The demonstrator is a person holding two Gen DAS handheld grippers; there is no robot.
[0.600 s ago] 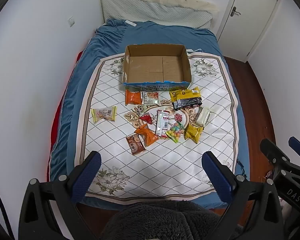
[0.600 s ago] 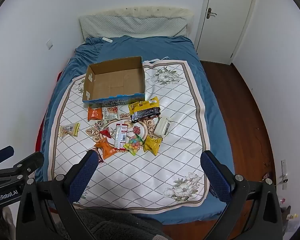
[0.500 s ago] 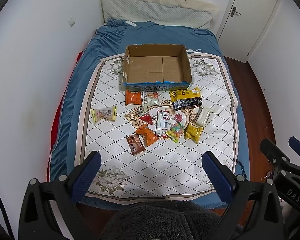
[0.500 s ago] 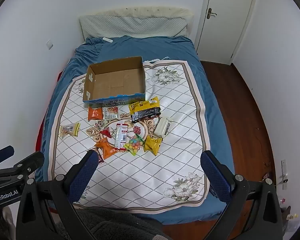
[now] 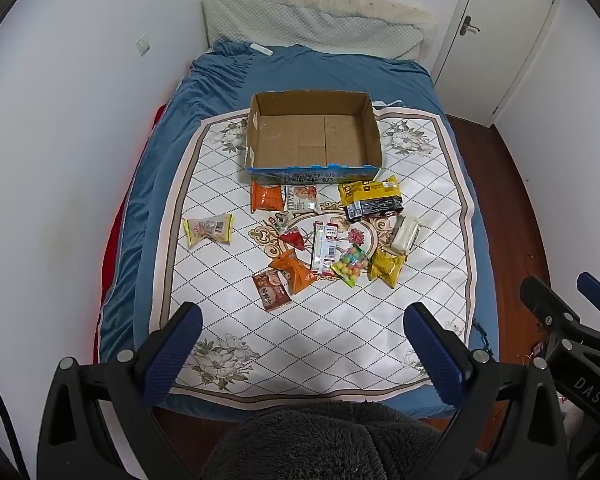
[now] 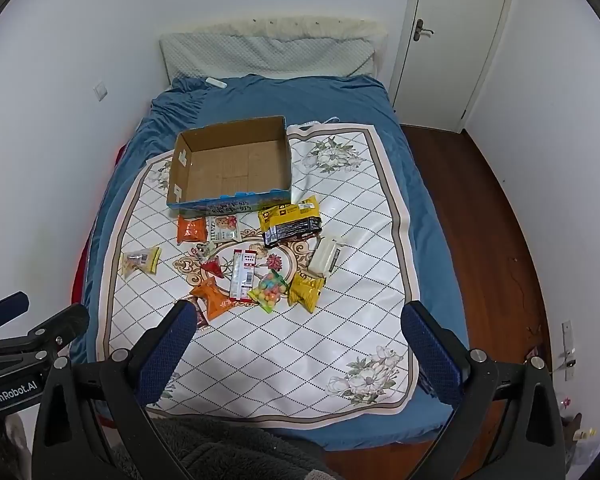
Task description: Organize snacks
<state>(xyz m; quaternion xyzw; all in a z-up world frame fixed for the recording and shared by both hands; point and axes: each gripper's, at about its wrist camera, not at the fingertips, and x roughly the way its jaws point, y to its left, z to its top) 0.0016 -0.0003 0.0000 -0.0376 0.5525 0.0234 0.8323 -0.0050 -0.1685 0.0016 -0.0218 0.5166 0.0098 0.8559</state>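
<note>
Nothing has moved; both jaws wide, empty. I'd drop onto the nearest packet (image 5: 271, 289), then box (image 5: 374, 132) it.

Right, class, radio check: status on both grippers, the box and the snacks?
Left gripper open, empty. Right gripper open, empty. Cardboard box empty; snack packets loose on the patterned mat. Nothing blocking.

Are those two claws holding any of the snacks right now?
No. The left claw and right claw are open and empty; the snacks lie on the bed.
</note>
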